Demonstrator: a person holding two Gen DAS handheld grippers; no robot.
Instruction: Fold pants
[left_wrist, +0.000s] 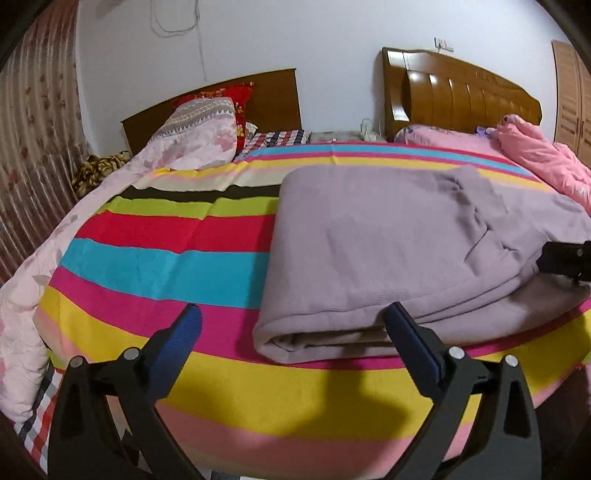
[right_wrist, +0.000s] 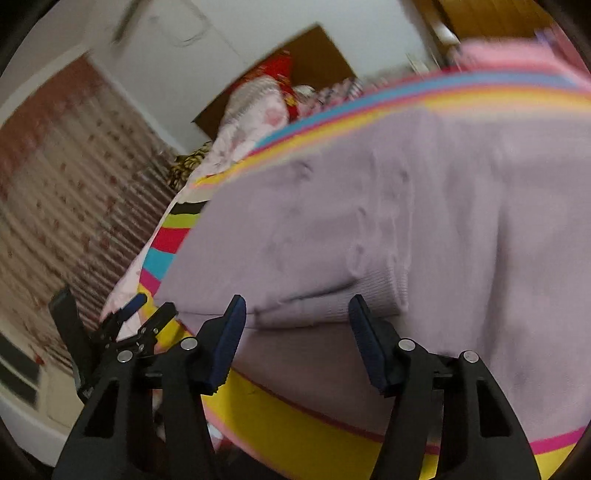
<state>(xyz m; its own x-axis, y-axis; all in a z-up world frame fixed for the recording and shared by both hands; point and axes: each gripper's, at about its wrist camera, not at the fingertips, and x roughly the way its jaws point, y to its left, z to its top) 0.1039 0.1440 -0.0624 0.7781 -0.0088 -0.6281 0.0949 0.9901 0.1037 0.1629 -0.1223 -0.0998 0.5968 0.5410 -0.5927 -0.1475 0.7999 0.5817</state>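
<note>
Left gripper (left_wrist: 295, 332): released, jaws wide, low over the sheet (left_wrist: 155, 266), its right finger by the pants' near-left folded corner.
Pants (left_wrist: 388, 240): lilac, already folded in layers, lying on the bed's right half.
Right gripper (right_wrist: 297, 314): released, holding nothing, facing the ribbed hem; view blurred.
Next, likely: pinch every layer at both near corners together, lift evenly, fold away.
</note>
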